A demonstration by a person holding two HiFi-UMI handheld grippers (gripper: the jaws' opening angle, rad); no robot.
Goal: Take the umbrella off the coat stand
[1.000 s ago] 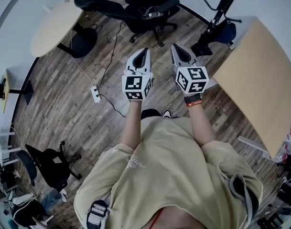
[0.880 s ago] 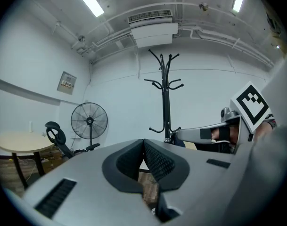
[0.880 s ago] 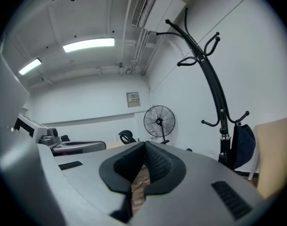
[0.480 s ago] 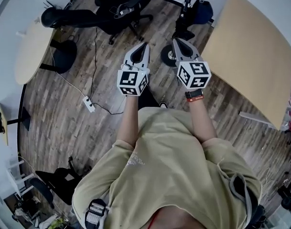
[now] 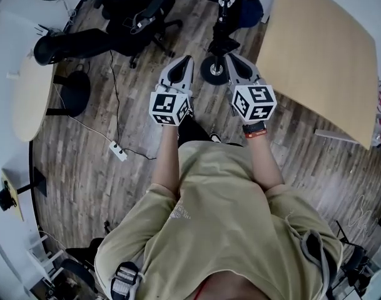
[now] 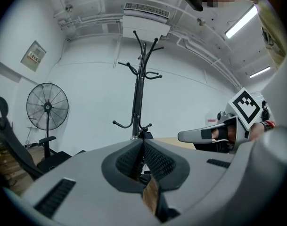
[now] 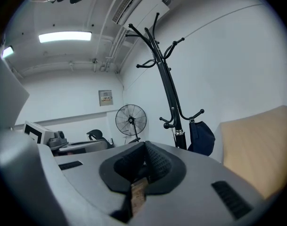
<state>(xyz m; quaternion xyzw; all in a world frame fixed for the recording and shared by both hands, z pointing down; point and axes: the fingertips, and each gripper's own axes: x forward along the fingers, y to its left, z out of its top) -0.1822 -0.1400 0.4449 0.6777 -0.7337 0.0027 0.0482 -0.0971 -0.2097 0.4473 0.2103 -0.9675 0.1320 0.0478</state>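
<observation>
A black coat stand [image 7: 166,86] rises ahead of both grippers against the white wall. A dark blue folded umbrella [image 7: 201,136] hangs from one of its low hooks on the right side. In the head view the stand's round base [image 5: 213,70] lies on the wood floor between the two gripper tips, with the umbrella [image 5: 248,9] behind it. My left gripper [image 5: 186,60] is shut and holds nothing; its own view shows the stand [image 6: 139,88] straight ahead beyond the gripper [image 6: 143,142]. My right gripper [image 5: 230,58] is shut and empty too, short of the stand.
A large wooden table [image 5: 321,49] stands to the right of the stand. Black office chairs [image 5: 137,24] and a floor fan [image 6: 47,107] are to the left. A power strip [image 5: 117,150] with its cable lies on the floor, and a round table [image 5: 26,102] is at the far left.
Both grippers have advanced toward the coat stand, whose base now lies just beyond their tips. The chairs have slid left in the head view. Both grippers stay shut.
</observation>
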